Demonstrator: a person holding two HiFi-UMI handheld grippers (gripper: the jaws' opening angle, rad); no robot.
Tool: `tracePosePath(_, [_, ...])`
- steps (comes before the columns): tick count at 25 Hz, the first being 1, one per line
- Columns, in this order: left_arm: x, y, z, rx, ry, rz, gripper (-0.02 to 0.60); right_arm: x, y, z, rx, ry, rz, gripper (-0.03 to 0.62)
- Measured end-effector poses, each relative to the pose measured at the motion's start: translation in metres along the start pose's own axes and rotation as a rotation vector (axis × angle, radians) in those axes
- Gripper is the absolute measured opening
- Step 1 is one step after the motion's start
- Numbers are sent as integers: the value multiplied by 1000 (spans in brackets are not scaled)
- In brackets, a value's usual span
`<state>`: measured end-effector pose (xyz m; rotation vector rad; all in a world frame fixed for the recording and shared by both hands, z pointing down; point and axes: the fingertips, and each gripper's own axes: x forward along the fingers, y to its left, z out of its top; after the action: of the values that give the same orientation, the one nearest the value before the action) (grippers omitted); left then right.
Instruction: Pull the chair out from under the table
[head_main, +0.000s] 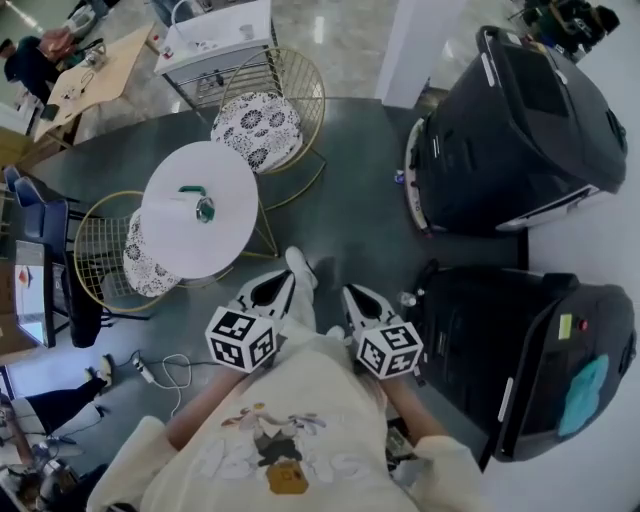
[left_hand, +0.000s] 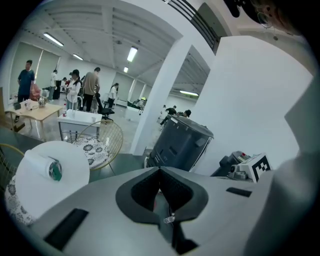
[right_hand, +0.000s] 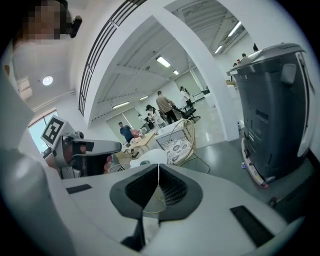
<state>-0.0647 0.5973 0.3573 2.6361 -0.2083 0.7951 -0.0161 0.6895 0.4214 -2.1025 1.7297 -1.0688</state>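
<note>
Approach step. My left hand-held gripper (head_main: 276, 290) and right hand-held gripper (head_main: 356, 298) are both closed on nothing, low centre. The chair (head_main: 102, 248) sits tucked under the counter (head_main: 215, 170), left of centre. Next I reach its wire back. The floor between looks free, though a cable (head_main: 165, 372) lies lower left.

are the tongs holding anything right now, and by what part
Nothing is held: the grey left tongs and grey right tongs are both shut with nothing between them.
</note>
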Motion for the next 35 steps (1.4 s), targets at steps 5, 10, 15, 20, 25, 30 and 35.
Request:
tracePosePath(5, [27,68,78,10,-29,23,8,94,7,69,-49,32,35,10])
tracePosePath(10, [41,134,126,-42,-56,62,8,162,29,119,-127,49,92,11])
tracePosePath(15, [54,172,141,-104,-57,84,8,203,30,142,-182,114,115,11])
tracePosePath(20, [62,199,163,-165,-92,128,8,242,30,165,-221,170,171,11])
tracePosePath(25, [75,231,194,-244,-147,230,8,284,22,205,-286,228,248,11])
tracePosePath(30, [100,261,220,-313,-161,338,8,325,8,249,-317,276,332,10])
tracePosePath(35, [138,273,238,-334,-132,359,9,362,-4,271,-329,335,411,10])
